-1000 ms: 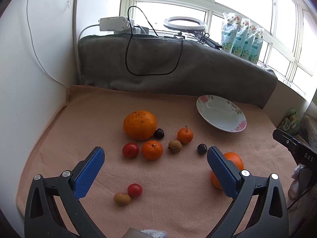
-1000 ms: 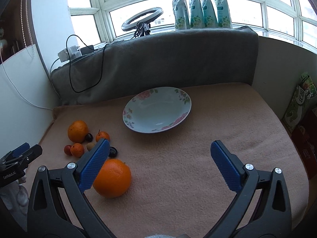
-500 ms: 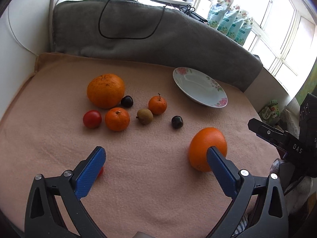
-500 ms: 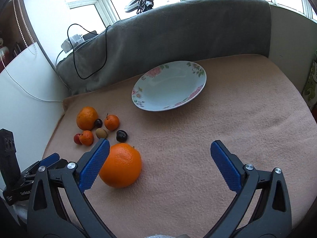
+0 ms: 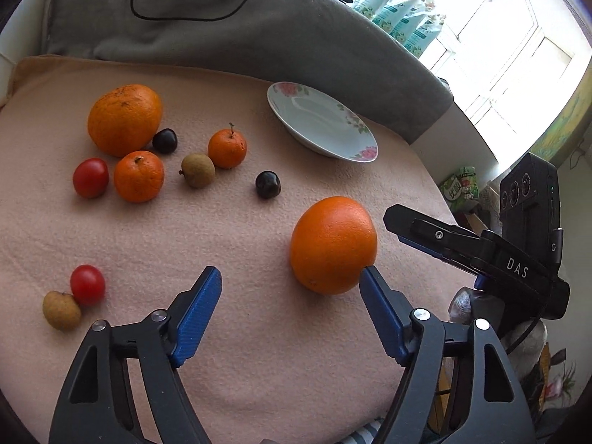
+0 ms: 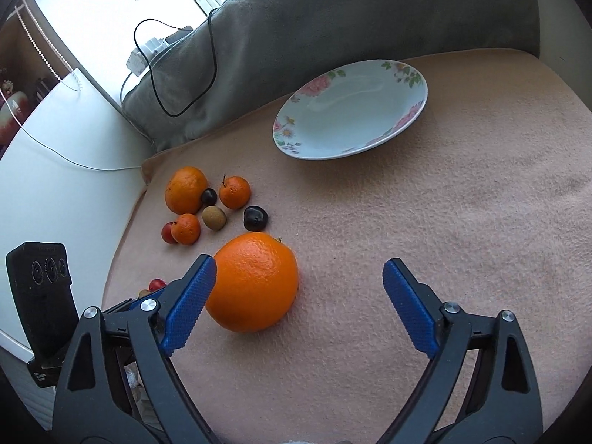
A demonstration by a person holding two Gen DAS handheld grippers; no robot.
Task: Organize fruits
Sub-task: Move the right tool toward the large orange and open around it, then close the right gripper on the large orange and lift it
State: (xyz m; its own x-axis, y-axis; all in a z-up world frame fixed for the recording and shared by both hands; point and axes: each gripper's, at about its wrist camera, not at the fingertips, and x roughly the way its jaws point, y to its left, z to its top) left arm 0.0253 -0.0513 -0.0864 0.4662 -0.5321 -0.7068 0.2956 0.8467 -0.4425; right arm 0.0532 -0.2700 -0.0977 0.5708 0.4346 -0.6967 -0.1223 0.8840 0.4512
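Plate [image 6: 292, 133]: bare, no fruit on it yet.
Orange [image 6: 255, 283]: on blanket [image 6: 481, 222], nearest both grippers.
Left gripper [image 5: 290, 288]: jaws apart, holding nothing.
Right gripper [image 6: 299, 277]: jaws apart, holding nothing.
Remaining: all fruit.

Peach fleece blanket [image 5: 259, 351] spread over the whole work surface, slightly creased. Grey blanket [image 5: 229, 40] draped over the raised ledge at the back, black cable [image 6: 185, 74] looping down its face. White power strip [image 6: 142, 55] at the ledge's left end, thin white cord [image 6: 55, 151] trailing across the white side panel [image 6: 55, 192]. Row of green-and-white floral pouches [image 5: 399, 18] upright on the windowsill (print too small to read). Bright window panes [image 5: 518, 55] behind, white frames. Green snack packet [image 5: 460, 187] off the blanket's right edge, beside assorted clutter too blurred to identify.
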